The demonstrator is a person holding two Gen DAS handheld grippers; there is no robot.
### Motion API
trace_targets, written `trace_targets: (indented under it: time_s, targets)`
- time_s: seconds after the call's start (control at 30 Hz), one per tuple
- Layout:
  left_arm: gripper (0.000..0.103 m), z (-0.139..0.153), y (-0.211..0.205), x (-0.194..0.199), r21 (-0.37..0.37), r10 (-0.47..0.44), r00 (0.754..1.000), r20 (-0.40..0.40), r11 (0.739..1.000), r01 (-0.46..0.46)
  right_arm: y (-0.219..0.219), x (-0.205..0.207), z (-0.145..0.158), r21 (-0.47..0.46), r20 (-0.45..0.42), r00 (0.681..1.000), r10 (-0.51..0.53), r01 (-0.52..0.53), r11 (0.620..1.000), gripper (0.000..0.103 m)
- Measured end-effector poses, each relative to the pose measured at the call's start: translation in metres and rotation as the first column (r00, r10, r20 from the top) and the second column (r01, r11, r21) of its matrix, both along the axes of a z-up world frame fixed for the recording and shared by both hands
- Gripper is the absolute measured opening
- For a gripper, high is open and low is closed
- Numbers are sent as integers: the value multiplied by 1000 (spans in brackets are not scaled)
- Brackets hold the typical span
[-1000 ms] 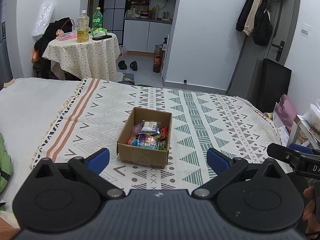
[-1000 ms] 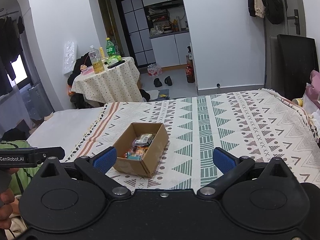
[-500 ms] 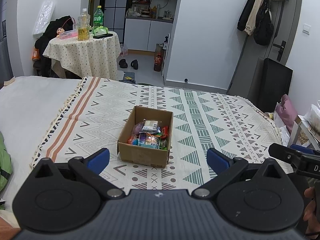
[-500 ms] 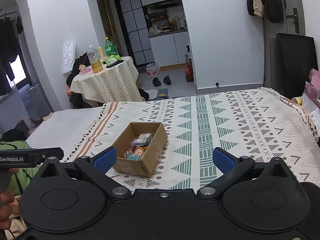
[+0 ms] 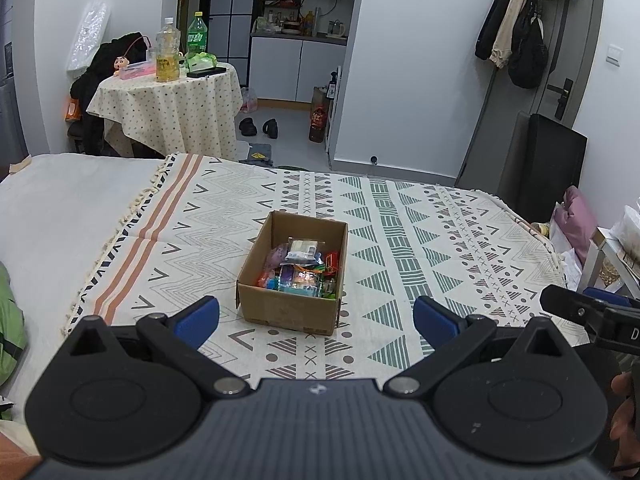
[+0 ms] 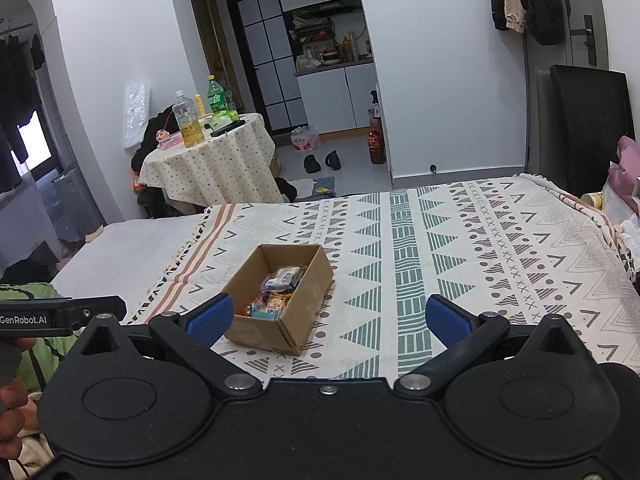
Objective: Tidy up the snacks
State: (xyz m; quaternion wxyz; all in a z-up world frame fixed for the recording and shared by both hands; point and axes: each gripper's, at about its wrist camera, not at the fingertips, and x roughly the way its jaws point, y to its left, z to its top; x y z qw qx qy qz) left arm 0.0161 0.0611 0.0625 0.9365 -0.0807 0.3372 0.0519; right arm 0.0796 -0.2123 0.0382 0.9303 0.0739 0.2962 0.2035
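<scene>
In the left wrist view, the round table with a dotted cream cloth (image 5: pixel 168 108) stands in the upper left of the frame, carrying a clear plastic bottle of yellow liquid (image 5: pixel 167 51) and a green plastic bottle (image 5: pixel 197 37). Below it, the cream blanket with a geometric pattern (image 5: pixel 420 240) covers the bed across the middle of the frame. The open brown cardboard box (image 5: pixel 294 312) sits on this blanket at frame centre, and the mixed colourful snack packets (image 5: pixel 302 266) lie inside it. My left gripper (image 5: pixel 316 316) is released, blue pads wide apart, holding nothing, at the lower centre just short of the box. My right gripper (image 6: pixel 330 318) is likewise released and empty; in the right wrist view its left blue fingertip (image 6: pixel 210 318) overlaps the box's near left corner. Dark coats on hooks (image 5: pixel 516 28) occupy the upper right.
</scene>
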Motion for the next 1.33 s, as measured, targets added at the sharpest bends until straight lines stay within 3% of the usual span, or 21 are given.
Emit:
trace_targets:
  time_s: [1.33]
  targets:
    - [103, -3, -1, 5, 9, 4, 1000, -26, 1000, -4, 4, -2, -2, -40, -4, 1000, -15, 14, 999, 103]
